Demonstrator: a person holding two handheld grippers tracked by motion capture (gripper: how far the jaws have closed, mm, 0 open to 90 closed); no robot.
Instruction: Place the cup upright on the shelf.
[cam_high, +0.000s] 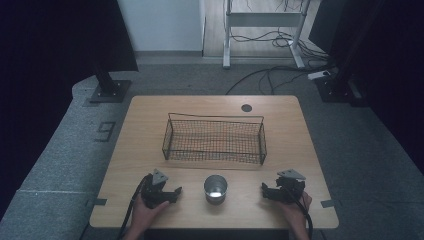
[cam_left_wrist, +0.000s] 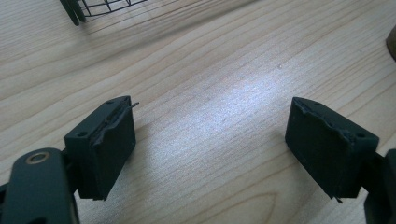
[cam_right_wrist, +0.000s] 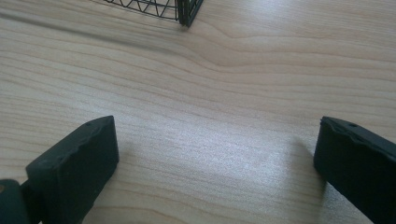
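Note:
A small metal cup (cam_high: 215, 189) stands upright near the front edge of the wooden table (cam_high: 145, 130), between my two grippers. A black wire basket (cam_high: 214, 139) sits behind it at the table's middle, with nothing visible inside. My left gripper (cam_high: 175, 193) rests on the table to the left of the cup, held by a hand, and my right gripper (cam_high: 265, 191) rests to the cup's right. In the left gripper view my gripper (cam_left_wrist: 210, 140) stands open over bare wood. The right gripper (cam_right_wrist: 217, 158) is also open with nothing between its pads.
A basket corner (cam_left_wrist: 79, 9) shows at the top of the left gripper view, another basket corner (cam_right_wrist: 184, 11) in the right gripper view. A round cable hole (cam_high: 246, 107) lies at the table's back. Grey carpet, stand bases and cables surround the table.

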